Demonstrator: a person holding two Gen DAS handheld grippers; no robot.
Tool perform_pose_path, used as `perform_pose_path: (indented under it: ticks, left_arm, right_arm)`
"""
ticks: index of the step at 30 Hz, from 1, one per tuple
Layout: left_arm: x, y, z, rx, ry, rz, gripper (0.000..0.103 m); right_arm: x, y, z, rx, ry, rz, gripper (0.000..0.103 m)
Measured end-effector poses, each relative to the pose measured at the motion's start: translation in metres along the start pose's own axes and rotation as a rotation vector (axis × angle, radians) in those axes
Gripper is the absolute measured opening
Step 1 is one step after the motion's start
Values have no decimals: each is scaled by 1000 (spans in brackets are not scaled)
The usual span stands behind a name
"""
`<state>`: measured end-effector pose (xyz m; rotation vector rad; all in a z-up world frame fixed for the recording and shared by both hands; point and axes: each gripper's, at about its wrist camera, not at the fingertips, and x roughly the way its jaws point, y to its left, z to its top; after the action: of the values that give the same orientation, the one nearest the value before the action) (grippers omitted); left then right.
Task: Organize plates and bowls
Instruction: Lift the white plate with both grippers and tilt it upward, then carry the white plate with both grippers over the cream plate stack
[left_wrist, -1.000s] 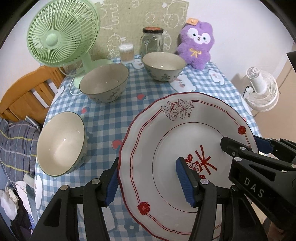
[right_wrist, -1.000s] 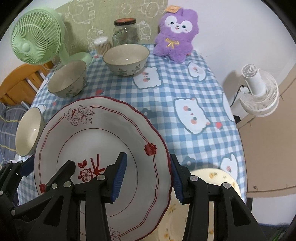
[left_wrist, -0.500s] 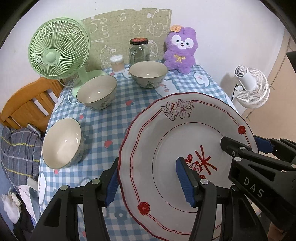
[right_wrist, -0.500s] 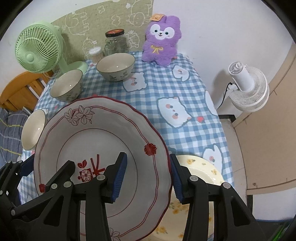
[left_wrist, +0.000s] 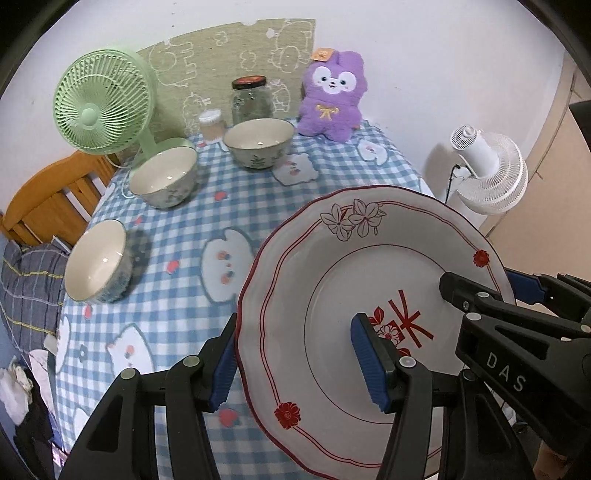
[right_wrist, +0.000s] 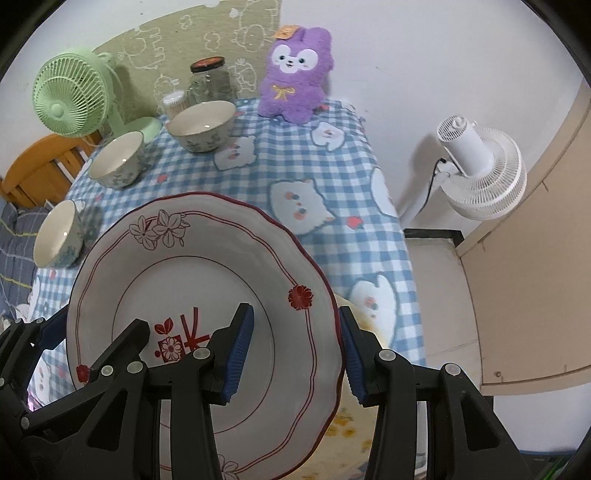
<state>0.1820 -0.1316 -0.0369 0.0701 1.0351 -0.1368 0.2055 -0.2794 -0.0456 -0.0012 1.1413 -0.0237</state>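
On the left of the table (left_wrist: 177, 302) stand three bowls (left_wrist: 98, 260), well apart from the plate. The left hand-held gripper (left_wrist: 295, 363) clasps the left rim of the red-patterned plate (left_wrist: 332, 280), held above the table's near right part. The right hand-held gripper (right_wrist: 295, 354) clamps its right rim, over a yellow-flowered plate (right_wrist: 351, 428).

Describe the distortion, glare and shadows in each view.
Left wrist view: strong fisheye curve with dark corners; the table edge bows; small glints sit inside the bowls; the plate is sharp. Right wrist view: same curvature; the white fan casts a soft shadow on the wall; light is even, no blur.
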Motion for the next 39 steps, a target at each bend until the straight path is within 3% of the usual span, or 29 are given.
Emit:
perform_pose_path:
  ticks: [3, 7, 19, 39]
  left_arm:
    - [3, -10, 0, -20, 7, -6, 45]
    - [6, -30, 1, 10, -24, 30, 45]
    - [35, -65, -20, 24, 64, 5, 45]
    - [56, -74, -42, 10, 115, 23, 46]
  right_arm:
    - [4, -12, -12, -4, 22, -4, 49]
    - [12, -31, -25, 61, 59, 23, 49]
    - [34, -62, -41, 39, 87, -8, 49]
    - [62, -67, -55, 12, 137, 2, 48]
